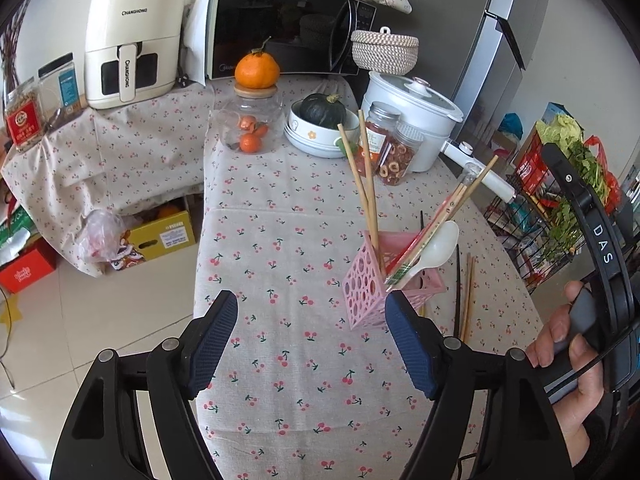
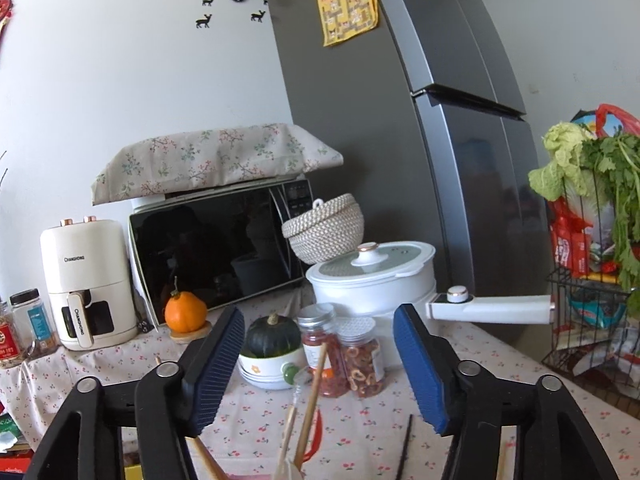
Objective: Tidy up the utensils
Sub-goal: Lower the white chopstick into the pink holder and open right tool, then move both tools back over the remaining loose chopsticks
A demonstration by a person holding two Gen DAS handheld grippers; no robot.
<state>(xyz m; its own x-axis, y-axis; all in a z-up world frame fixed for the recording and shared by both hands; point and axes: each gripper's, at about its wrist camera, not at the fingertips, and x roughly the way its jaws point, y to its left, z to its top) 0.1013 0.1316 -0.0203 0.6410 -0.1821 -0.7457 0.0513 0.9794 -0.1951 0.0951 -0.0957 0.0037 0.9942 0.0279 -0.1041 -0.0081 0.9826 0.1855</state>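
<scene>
A pink perforated utensil holder (image 1: pixel 366 284) stands on the cherry-print tablecloth (image 1: pixel 288 248). It holds several wooden chopsticks (image 1: pixel 368 184), wrapped chopsticks and a white spoon (image 1: pixel 438 250). Loose chopsticks (image 1: pixel 466 300) lie on the cloth to its right. My left gripper (image 1: pixel 312 336) is open and empty, just in front of the holder. My right gripper (image 2: pixel 320 364) is open and empty, above the holder; chopstick tips (image 2: pixel 314 396) rise between its fingers. A dark chopstick (image 2: pixel 404 448) lies on the cloth below.
Behind stand a glass jar (image 1: pixel 248 128) with an orange on top, a bowl with a green squash (image 1: pixel 322 114), two snack jars (image 1: pixel 386 148), a white pot (image 1: pixel 412 116), a microwave (image 1: pixel 280 28) and an air fryer (image 1: pixel 132 44). A wire basket (image 1: pixel 536 216) of groceries is at right.
</scene>
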